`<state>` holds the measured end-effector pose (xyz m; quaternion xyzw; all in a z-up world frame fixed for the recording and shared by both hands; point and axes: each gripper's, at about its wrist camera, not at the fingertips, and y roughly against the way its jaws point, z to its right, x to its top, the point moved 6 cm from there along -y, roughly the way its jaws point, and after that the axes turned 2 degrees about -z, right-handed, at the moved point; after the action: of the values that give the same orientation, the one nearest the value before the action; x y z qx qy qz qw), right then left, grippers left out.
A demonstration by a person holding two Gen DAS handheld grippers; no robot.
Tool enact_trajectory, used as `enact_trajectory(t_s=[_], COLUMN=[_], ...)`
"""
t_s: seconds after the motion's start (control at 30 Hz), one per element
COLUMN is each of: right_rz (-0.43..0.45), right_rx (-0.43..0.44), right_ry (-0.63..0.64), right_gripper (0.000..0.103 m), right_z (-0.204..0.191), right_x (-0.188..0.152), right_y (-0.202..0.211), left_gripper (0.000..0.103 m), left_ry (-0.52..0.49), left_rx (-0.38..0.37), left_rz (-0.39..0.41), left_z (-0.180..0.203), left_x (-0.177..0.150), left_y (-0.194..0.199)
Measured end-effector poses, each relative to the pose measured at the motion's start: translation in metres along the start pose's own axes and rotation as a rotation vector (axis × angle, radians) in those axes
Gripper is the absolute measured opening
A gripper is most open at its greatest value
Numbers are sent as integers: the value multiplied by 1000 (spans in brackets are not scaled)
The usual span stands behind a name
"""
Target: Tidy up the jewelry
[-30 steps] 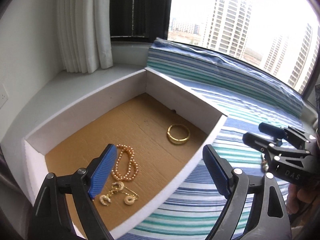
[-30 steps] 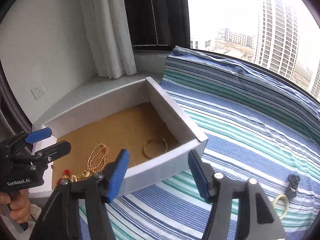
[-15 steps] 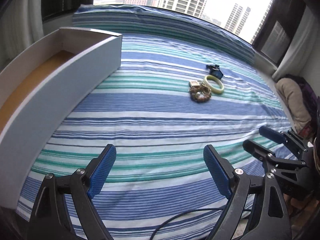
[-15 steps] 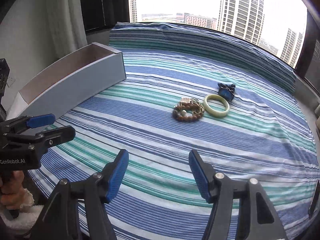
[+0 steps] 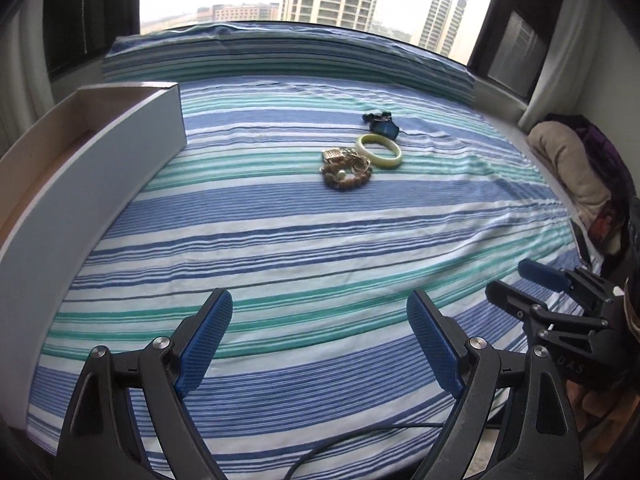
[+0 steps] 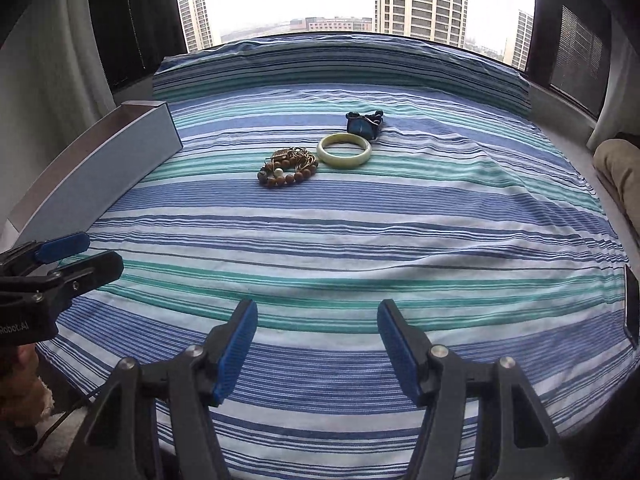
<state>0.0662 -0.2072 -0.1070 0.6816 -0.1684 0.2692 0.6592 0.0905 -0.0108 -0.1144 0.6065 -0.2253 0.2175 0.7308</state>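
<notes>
On the striped bedspread lie a pale green bangle, a brown bead bracelet tangled with gold chains, and a dark blue piece behind them. A white box stands at the left. My left gripper and right gripper both hover open and empty over the near part of the bed, well short of the jewelry. Each gripper also shows at the edge of the other's view.
A striped bolster runs along the window at the back. Bundled cloth lies at the bed's right edge. A black cable trails at the near edge. A dark flat object sits at the right bed edge.
Both views have swung right, away from the box interior with its gold and pearl pieces, toward the jewelry on the bed. Both grippers stayed open and empty.
</notes>
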Motion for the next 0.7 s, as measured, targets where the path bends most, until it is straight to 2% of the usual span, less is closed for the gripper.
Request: enact_trajectory(t_s=[0.3, 0.47, 0.7], right_rz=[11, 10, 6], right_rx=[-9, -12, -13], right_ry=[2, -1, 6], right_gripper=[64, 64, 65], right_z=[2, 4, 4], right_x=[-7, -7, -9], right_y=[0, -2, -3], left_gripper=[92, 92, 96], left_ry=[-2, -15, -25], left_rx=[12, -25, 4], left_rz=[-36, -74, -77], left_z=[3, 11, 8], left_x=[-10, -10, -7], left_y=[-7, -12, -14])
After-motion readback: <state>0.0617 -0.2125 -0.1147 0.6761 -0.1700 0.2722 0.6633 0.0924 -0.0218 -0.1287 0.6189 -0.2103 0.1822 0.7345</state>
